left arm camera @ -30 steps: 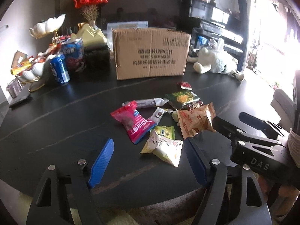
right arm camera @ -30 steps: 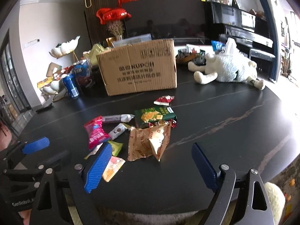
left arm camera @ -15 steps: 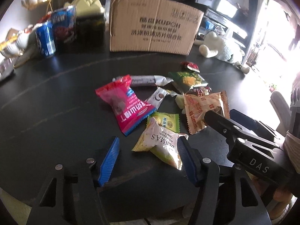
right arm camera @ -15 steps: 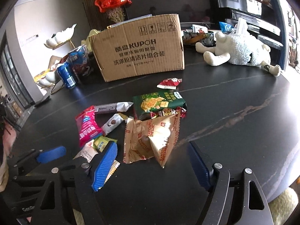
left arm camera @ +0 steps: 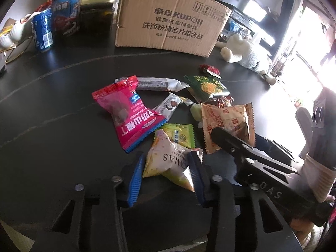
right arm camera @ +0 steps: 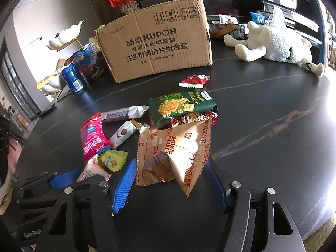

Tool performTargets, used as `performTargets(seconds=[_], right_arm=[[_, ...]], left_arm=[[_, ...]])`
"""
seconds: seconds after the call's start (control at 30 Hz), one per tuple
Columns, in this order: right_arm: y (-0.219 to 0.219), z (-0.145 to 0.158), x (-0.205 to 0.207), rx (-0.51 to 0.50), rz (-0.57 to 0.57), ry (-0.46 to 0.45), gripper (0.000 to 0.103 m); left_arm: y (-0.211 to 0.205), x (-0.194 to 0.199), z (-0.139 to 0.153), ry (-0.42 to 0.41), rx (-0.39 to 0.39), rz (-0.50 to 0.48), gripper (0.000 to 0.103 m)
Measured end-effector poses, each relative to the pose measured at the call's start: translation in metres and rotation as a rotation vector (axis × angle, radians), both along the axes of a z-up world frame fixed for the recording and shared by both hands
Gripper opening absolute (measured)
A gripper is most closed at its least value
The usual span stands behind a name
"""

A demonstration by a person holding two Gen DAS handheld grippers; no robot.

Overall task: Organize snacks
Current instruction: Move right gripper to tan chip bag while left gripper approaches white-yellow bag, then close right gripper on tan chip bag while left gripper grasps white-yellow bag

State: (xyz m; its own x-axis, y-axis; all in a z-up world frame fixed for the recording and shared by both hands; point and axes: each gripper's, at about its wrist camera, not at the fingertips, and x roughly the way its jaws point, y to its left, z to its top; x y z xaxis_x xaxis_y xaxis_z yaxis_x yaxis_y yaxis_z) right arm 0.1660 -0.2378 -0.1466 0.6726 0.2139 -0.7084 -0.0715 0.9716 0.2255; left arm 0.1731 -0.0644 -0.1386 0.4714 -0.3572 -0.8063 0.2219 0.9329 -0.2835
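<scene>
Straddling one snack each, both grippers are held part open with nothing pinched yet: the left gripper (left arm camera: 166, 169) around the cream packet (left arm camera: 168, 163), the right gripper (right arm camera: 170, 185) around the tan biscuit bag (right arm camera: 172, 153). The picking-up step seems to be in hand. Next, the jaws must be squeezed shut and the snacks carried, likely to the cardboard box (right arm camera: 157, 48) behind the pile.

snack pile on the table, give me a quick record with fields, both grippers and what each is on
left gripper: open, fingers either side of the white DEMMAS packet
right gripper: open, fingers either side of the Fortune Biscuits bag
loose snacks: pink hawthorn packet, green cracker pack, small red packet
behind pile: KUPOH cardboard box
surface: black table
</scene>
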Motion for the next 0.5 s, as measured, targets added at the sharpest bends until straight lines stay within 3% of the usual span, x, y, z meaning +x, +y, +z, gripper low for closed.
performTargets(seconds=[0.1, 0.27, 0.5], right_arm=[[0.003, 0.000, 0.001, -0.010, 0.010, -0.002, 0.053], [0.006, 0.000, -0.002, -0.012, 0.028, -0.011, 0.045], [0.008, 0.010, -0.011, -0.032, 0.022, -0.046, 0.044]], left_arm=[[0.000, 0.000, 0.001, 0.004, -0.010, -0.004, 0.034], [0.000, -0.004, 0.006, -0.018, 0.000, -0.008, 0.031], [0.001, -0.011, 0.018, -0.073, 0.028, 0.004, 0.031]])
